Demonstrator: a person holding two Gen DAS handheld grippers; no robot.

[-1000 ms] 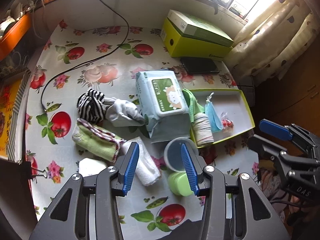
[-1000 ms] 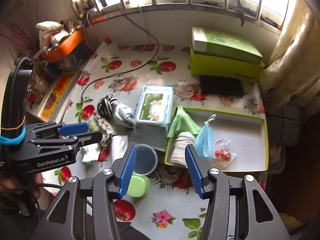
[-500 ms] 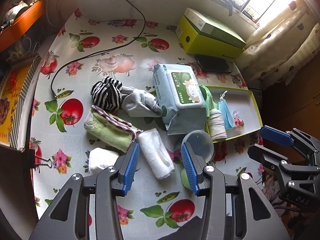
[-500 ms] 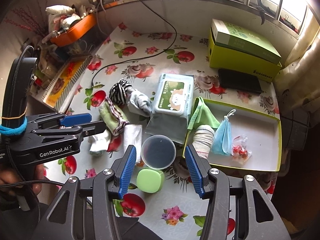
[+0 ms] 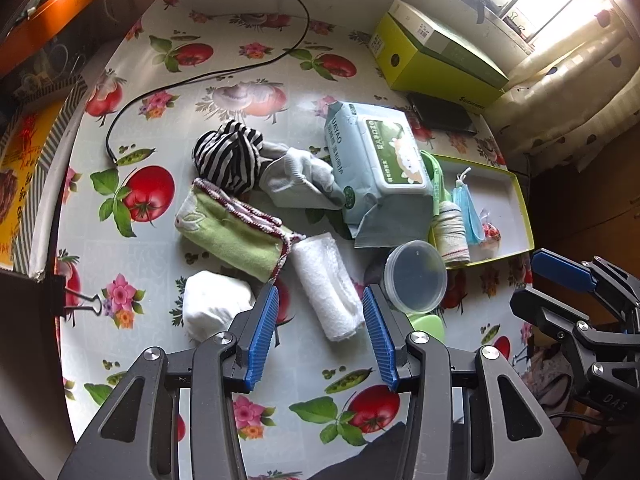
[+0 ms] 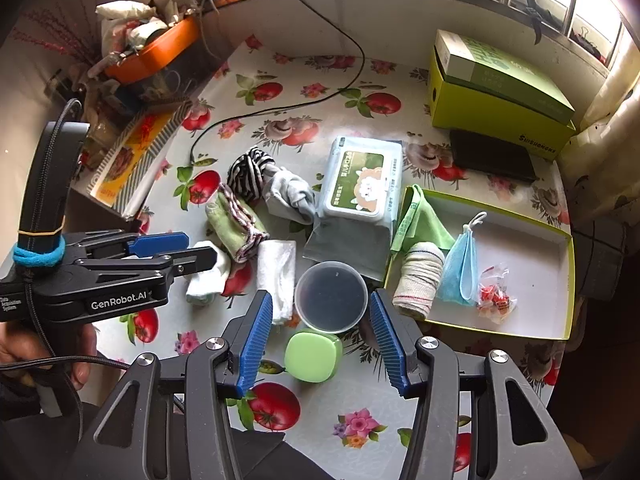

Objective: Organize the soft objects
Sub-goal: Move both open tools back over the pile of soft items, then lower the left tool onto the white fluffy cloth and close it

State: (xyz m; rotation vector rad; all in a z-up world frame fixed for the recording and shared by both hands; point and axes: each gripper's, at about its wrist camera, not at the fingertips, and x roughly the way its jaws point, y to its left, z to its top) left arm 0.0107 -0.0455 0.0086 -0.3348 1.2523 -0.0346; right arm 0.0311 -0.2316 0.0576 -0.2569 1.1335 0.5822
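White rolled towel (image 5: pixel 326 286) lies on the worktop (image 5: pixel 224 80), now framed between the left tongs (image 5: pixel 316 324), which have come down and across over the last second; a second ago they were lined up over the clear plastic tub (image 5: pixel 416 276) instead. Jaws wide apart, nothing in them, not touching the towel yet.

Right tongs (image 6: pixel 320 330) have dropped too. Also spread and empty, hovering over the tub and the green soap-shaped case (image 6: pixel 314 356).

Other soft stuff is loose on the worktop: green cloth with red trim (image 5: pixel 236 232) touching the towel's far end, white bundle (image 5: pixel 214 304) just beside the left jaw, striped sock ball (image 5: pixel 228 152) and grey sock (image 5: pixel 300 182) against the wipes pack (image 5: pixel 376 160).

Open yellow-green tray (image 5: pixel 520 208) already holds a green cloth, a banded sock roll (image 5: pixel 452 228), a blue mask (image 5: pixel 466 212) and a small red packet.

My read: left is picking the towel as next item, tray as destination. Most of the sorting is still ahead. The green cloth's contact may drag it along on the lift.
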